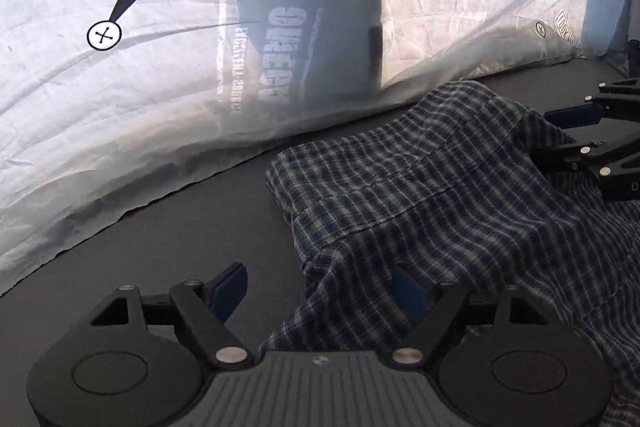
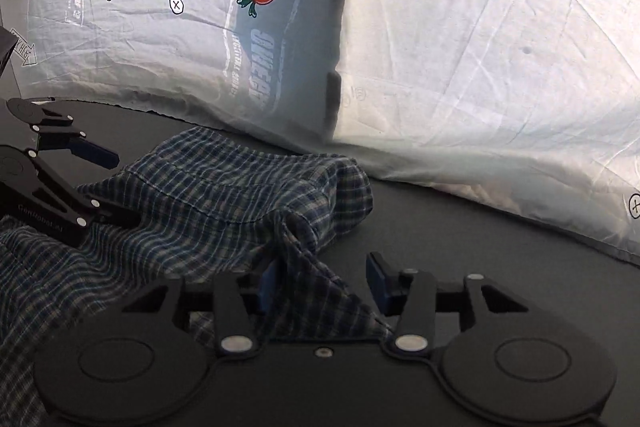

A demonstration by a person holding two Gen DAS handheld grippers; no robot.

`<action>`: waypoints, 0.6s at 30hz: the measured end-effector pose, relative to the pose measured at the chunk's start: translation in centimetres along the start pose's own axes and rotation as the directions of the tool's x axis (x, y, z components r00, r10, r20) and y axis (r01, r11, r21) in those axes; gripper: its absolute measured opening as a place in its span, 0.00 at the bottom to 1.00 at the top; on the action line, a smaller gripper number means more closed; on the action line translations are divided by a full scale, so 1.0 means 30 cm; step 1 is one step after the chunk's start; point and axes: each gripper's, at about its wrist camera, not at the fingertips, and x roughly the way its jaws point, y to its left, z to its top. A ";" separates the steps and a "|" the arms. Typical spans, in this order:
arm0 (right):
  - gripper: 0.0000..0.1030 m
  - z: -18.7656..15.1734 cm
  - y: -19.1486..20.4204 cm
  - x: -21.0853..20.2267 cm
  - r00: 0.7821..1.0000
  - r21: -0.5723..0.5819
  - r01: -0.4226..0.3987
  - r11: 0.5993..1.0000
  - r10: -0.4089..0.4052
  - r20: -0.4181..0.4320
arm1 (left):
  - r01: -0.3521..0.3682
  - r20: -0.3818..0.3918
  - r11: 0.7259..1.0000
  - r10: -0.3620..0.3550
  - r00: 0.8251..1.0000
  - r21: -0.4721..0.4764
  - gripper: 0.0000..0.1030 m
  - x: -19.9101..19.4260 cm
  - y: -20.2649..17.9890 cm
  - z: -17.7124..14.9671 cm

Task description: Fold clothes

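On the dark desk (image 1: pixel 192 227), before a white printed sheet (image 1: pixel 100 107), a plaid shirt (image 1: pixel 400 187) is bunched between both tools. The left tool (image 1: pixel 320 291) is held part open, cloth draped over one finger; the right tool (image 2: pixel 326 279) is likewise part open around a fold, seemingly unpinched. Gathering appears underway; firm grips on both edges are needed next.

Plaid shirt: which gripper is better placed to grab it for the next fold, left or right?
Right, probably. The right gripper has a bunched ridge of the plaid shirt between its jaws. The left gripper has cloth only over one finger; the gap between its jaws shows mostly bare table.
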 end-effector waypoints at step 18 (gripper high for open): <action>0.06 0.118 -0.038 0.208 0.988 0.057 0.146 0.988 -0.148 0.034 | -0.203 0.115 0.979 0.198 0.973 0.026 0.12 0.137 -0.043 0.118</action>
